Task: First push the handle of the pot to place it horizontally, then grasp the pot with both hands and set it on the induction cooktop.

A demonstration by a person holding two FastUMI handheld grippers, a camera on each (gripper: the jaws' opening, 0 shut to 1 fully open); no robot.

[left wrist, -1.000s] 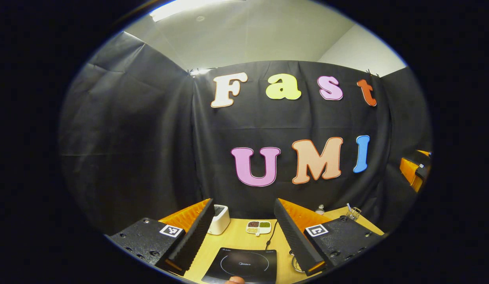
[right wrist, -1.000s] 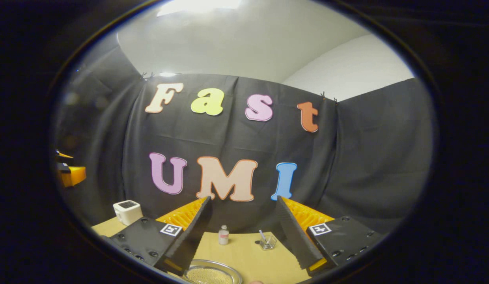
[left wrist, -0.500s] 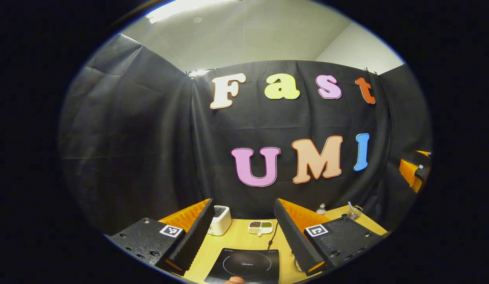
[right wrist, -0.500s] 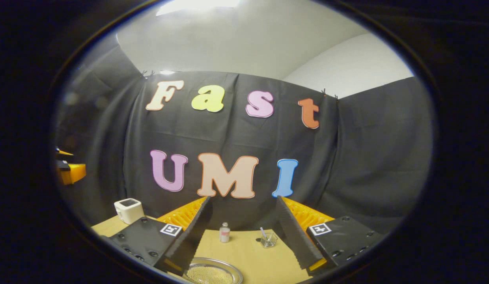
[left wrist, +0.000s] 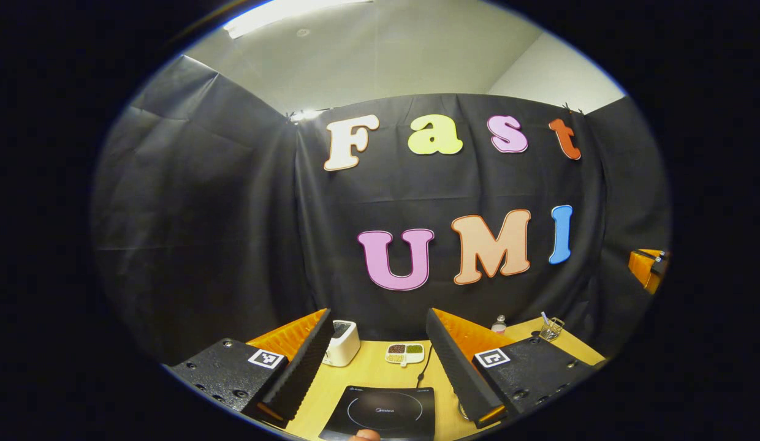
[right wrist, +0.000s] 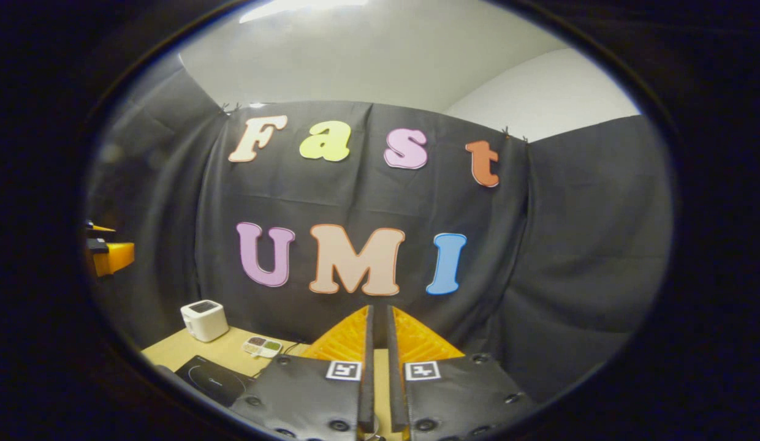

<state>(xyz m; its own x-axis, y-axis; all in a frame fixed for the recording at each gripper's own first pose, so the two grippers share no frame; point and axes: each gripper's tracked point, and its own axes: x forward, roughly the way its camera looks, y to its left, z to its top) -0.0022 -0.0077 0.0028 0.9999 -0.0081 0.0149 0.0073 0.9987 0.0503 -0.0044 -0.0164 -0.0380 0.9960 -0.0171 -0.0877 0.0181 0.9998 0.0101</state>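
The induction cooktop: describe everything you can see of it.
The induction cooktop is a flat black slab with a glossy, glass-like top, rounded corners and a thin pale ring marking the heating zone. It lies flat on the light wooden table, with nothing standing on it. In the left gripper view it sits between the open fingers of the left gripper, and a dark cord runs away from its far edge. In the right gripper view it shows at lower left, nearer than the white appliance.

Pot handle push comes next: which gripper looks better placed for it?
Right, probably: the right gripper has its fingers almost together, a blunt tip fit for pushing. The left gripper is wide open, facing the induction cooktop.
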